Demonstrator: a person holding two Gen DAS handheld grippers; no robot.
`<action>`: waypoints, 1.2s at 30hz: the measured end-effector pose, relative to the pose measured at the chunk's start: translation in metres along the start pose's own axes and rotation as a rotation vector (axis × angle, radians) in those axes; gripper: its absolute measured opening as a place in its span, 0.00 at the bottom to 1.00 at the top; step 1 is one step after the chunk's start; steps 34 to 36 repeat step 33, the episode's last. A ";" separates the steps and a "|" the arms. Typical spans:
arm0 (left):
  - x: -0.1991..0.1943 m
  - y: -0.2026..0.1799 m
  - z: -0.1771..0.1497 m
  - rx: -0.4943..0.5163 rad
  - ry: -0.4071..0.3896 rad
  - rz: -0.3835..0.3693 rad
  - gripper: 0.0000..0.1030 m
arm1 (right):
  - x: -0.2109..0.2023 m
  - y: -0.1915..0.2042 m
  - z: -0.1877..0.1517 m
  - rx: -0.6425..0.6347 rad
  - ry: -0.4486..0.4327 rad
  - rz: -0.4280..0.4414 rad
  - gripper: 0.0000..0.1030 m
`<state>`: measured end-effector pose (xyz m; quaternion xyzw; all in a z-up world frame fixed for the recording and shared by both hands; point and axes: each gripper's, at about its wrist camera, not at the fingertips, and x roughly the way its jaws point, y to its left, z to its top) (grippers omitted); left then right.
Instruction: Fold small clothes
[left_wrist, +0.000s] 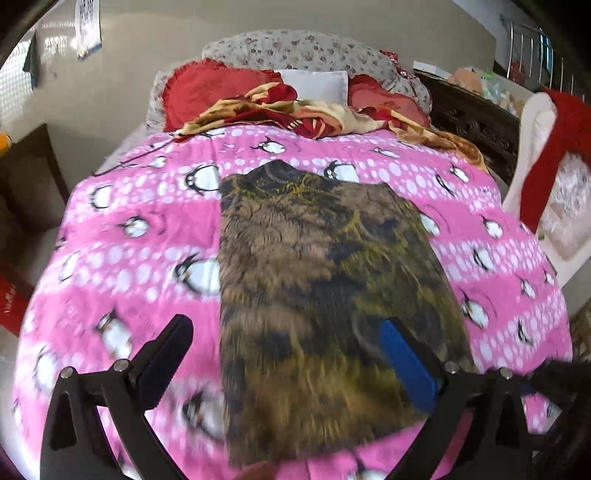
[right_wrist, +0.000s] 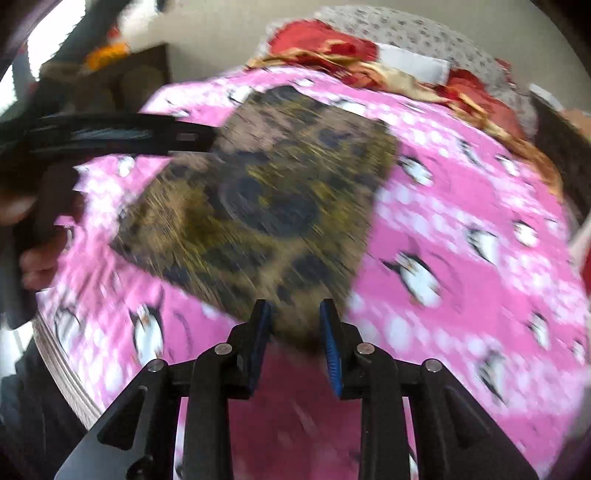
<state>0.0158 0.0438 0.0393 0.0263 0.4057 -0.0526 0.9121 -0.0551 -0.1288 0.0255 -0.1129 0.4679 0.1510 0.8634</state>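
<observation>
The garment (left_wrist: 325, 280) you are folding, a small brown-and-yellow patterned top, lies flat on the pink penguin bedspread (left_wrist: 140, 236), roughly in the middle of the bed, with its neckline (left_wrist: 280, 173) pointing toward the pillows. Its sides look folded in, so it reads as a long rectangle; the print is too blurred to say more about it.

Your left gripper (left_wrist: 286, 334) hovers over the near end of the garment with its jaws spread wide. The blue-padded finger (left_wrist: 406, 365) sits above the cloth, and the dark finger (left_wrist: 166, 354) sits over bare bedspread just beside the garment's left edge. Nothing is held between them.

Your right gripper (right_wrist: 295, 321) is at the garment's near corner (right_wrist: 295, 325), jaws narrowed but with a clear gap. The cloth's edge shows in that gap; the blur makes it impossible to tell whether the pads touch it. In the right wrist view, the left gripper (right_wrist: 192, 136) reaches in from the left, its tips over the garment's far edge, with your hand (right_wrist: 40, 258) on its handle.

At the head of the bed lie a red pillow (left_wrist: 207, 92), a white pillow (left_wrist: 314, 85), and a crumpled red-and-gold blanket (left_wrist: 317, 114). A white plastic chair (left_wrist: 535, 177) stands beside the bed on the right.
</observation>
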 end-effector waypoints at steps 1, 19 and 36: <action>-0.007 -0.003 -0.006 0.006 -0.002 0.017 1.00 | -0.008 -0.001 -0.004 0.003 0.001 -0.014 0.13; -0.076 -0.047 -0.048 -0.015 0.105 0.014 1.00 | -0.113 -0.011 -0.030 0.163 -0.114 -0.036 0.13; -0.075 -0.038 -0.053 -0.064 0.111 0.047 1.00 | -0.112 -0.006 -0.031 0.162 -0.116 -0.022 0.13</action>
